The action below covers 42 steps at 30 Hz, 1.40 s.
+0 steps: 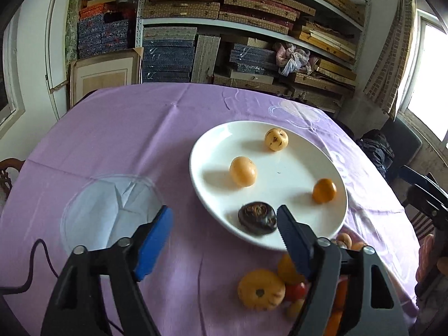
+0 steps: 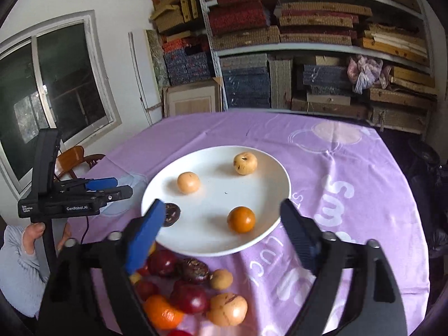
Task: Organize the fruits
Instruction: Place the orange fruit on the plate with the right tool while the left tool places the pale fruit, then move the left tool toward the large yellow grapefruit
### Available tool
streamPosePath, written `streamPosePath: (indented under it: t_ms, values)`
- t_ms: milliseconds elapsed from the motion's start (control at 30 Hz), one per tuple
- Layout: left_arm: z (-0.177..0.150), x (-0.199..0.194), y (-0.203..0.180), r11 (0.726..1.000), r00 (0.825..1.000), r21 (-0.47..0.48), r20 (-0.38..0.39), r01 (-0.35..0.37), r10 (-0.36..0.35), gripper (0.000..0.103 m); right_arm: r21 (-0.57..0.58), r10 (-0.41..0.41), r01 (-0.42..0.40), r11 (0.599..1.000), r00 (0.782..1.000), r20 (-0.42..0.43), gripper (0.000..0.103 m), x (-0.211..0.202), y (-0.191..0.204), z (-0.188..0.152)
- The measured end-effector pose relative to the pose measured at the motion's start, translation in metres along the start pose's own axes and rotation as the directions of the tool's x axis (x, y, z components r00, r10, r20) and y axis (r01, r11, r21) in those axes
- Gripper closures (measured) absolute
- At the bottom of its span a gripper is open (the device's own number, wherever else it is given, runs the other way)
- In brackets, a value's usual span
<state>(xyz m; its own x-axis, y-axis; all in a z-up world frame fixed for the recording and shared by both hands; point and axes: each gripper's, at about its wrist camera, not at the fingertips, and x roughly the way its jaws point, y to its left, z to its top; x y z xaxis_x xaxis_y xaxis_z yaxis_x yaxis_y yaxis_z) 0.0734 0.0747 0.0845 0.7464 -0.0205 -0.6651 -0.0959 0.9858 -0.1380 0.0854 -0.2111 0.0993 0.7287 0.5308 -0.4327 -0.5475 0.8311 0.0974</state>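
Resting on the white plate point(image 2: 268, 235) are four fruits: a dark fruit point(image 1: 257, 218) at the near-left rim, an orange fruit point(image 2: 241, 219), and two pale yellow ones. Loose fruits point(image 2: 193, 294) are heaped on the purple-clothed worktop point(image 1: 126, 128) beside the plate. Both the left gripper point(image 1: 224, 222) and right gripper point(image 2: 221, 218) are held with jaws spread wide, nothing gripped.

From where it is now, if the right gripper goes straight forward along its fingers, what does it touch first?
Probably the white plate: the open right gripper points over its near rim, roughly toward the orange fruit lying there. Its height above the plate is unclear.
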Motion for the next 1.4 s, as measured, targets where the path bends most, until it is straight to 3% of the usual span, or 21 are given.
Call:
streamPosePath:
  t_ms: [133,200,567,767,867,967,1167,1300,1400]
  values:
    - [-0.044,-0.012,-0.013,0.997,0.999,0.066,-0.001,-0.039,0.039,0.020,-0.056,-0.030,0.031,0.998,0.999,0.018,0.006,-0.022,0.011,-0.045]
    - [-0.056,-0.010,-0.020,0.996,0.999,0.085,-0.006,-0.031,0.032,0.020,-0.047,-0.038,0.037,0.998,0.999,-0.019,0.005,-0.017,0.010,-0.059]
    - [-0.045,0.000,-0.048,0.993,0.999,0.119,0.040,0.017,-0.022,0.020,0.087,0.000,0.007,0.996,0.997,-0.076,0.004,-0.004,-0.018,-0.065]
    - [-0.060,0.000,-0.079,0.960,0.994,0.272,0.103,-0.069,0.042,0.020,0.082,0.002,0.003,0.997,0.998,-0.069,0.004,-0.006,-0.017,-0.064]
    - [-0.066,-0.001,-0.087,0.949,0.994,0.312,0.109,-0.055,0.022,0.020,0.078,0.009,-0.004,0.997,0.997,-0.072,0.004,-0.006,-0.015,-0.064]
    - [-0.065,0.006,-0.089,0.949,0.996,0.316,0.088,-0.024,-0.004,0.020,0.081,0.008,-0.001,0.997,0.997,-0.083,0.004,-0.004,-0.015,-0.064]
    - [-0.063,0.024,-0.074,0.958,0.996,0.273,0.047,-0.091,0.082,0.019,0.104,0.011,-0.001,0.995,0.996,-0.092,0.004,-0.002,-0.020,-0.064]
    - [-0.064,0.038,-0.056,0.972,0.995,0.223,-0.039,-0.076,0.087,0.019,0.113,0.014,-0.002,0.994,0.995,-0.100,0.004,-0.002,-0.022,-0.065]
    - [-0.067,0.034,-0.042,0.972,0.992,0.207,-0.045,-0.108,0.119,0.019,0.121,0.019,-0.007,0.993,0.995,-0.099,0.004,-0.002,-0.024,-0.064]
